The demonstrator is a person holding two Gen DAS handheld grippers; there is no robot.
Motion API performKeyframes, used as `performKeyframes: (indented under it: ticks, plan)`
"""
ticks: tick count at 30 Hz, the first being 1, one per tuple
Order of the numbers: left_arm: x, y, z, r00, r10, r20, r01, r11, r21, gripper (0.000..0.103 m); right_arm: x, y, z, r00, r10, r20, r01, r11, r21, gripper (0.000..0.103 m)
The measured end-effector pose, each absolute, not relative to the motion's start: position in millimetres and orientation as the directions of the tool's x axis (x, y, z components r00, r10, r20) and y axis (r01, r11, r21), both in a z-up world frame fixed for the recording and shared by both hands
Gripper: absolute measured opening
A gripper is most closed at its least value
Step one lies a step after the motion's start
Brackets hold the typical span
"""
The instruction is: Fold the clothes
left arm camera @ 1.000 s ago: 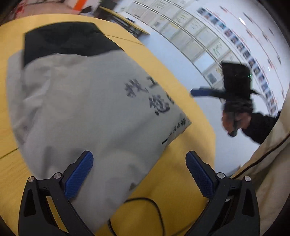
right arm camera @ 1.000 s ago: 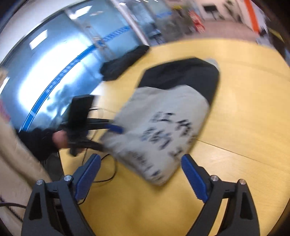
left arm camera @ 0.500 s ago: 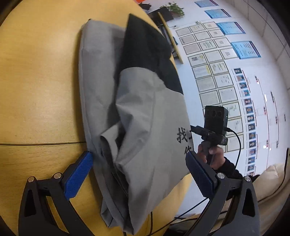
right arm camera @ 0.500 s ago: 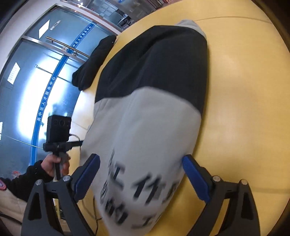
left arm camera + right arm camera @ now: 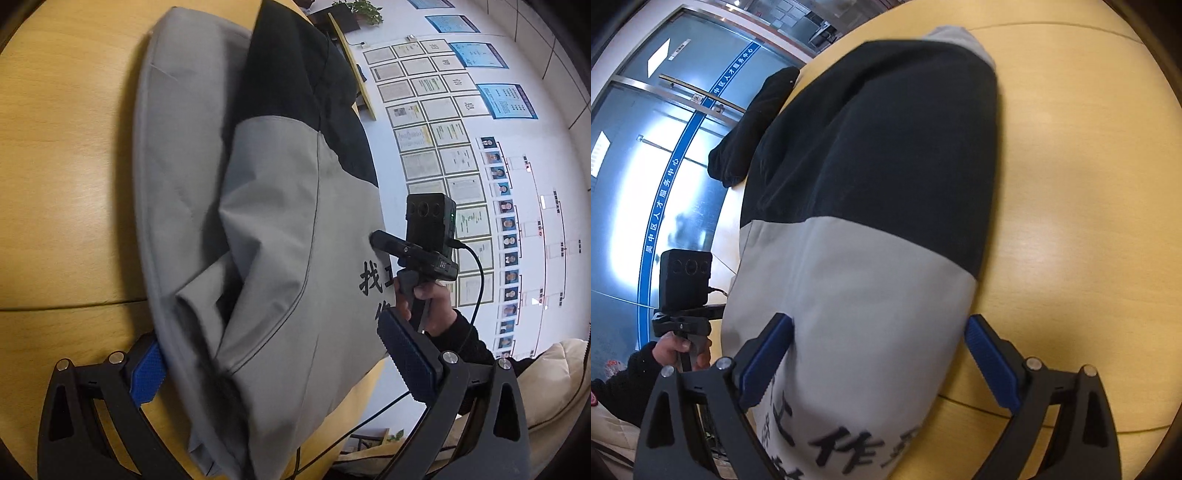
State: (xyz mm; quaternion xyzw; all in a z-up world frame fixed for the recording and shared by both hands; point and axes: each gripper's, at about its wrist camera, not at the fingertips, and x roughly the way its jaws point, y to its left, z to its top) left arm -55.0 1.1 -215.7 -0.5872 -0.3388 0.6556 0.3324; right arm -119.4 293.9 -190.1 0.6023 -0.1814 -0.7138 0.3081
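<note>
A folded grey jacket with a black upper part and black printed characters lies on the yellow wooden table. My left gripper is open, its blue pads standing either side of the jacket's near layered edge, with fabric between them. In the right wrist view the same jacket fills the middle. My right gripper is open too and straddles the grey printed end. Each view shows the other gripper held in a hand beside the jacket: the right gripper and the left gripper.
A black garment lies at the table's far edge near glass doors. A cable hangs off the table edge by the person's beige coat. A wall of framed papers stands beyond. Bare tabletop shows right of the jacket.
Both grippers have come in low and close to the jacket. Their open fingers now straddle its ends, where a second ago they hovered farther back.
</note>
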Motion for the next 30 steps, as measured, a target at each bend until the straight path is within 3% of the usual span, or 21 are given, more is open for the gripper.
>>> performKeyframes:
  ticks: [6,11,15,17,20,22,25,30]
  plan:
    - [-69,23,-216,-0.088,0.841,-0.533,0.04,-0.532,-0.846,0.103,-119,292,-194,-0.06,-0.666,-0.744,0.215,-0.736,0.642,0.102]
    - [-72,35,-212,-0.094,0.824,-0.559,0.04,-0.558,-0.829,0.103,-113,283,-190,-0.046,-0.6,-0.799,0.288,-0.774,0.564,0.099]
    - [-75,40,-208,-0.074,0.796,-0.601,0.004,-0.602,-0.798,0.102,-105,281,-186,-0.078,-0.531,-0.844,0.325,-0.814,0.482,0.083]
    - [-76,38,-210,-0.077,0.805,-0.588,0.026,-0.588,-0.808,0.102,-101,284,-184,-0.096,-0.522,-0.847,0.322,-0.822,0.47,0.07]
    - [-76,35,-213,-0.083,0.802,-0.592,0.039,-0.591,-0.806,0.09,-93,289,-181,-0.126,-0.523,-0.843,0.31,-0.828,0.467,0.06]
    - [-74,32,-213,-0.081,0.79,-0.608,0.035,-0.607,-0.794,0.065,-87,291,-178,-0.148,-0.519,-0.842,0.311,-0.832,0.459,0.055]
    - [-69,32,-204,-0.083,0.802,-0.591,0.005,-0.593,-0.805,0.048,-74,291,-170,-0.186,-0.506,-0.842,0.318,-0.842,0.436,0.05]
    - [-62,33,-184,-0.086,0.807,-0.584,-0.053,-0.589,-0.806,0.044,-46,284,-151,-0.264,-0.488,-0.832,0.346,-0.853,0.39,0.039]
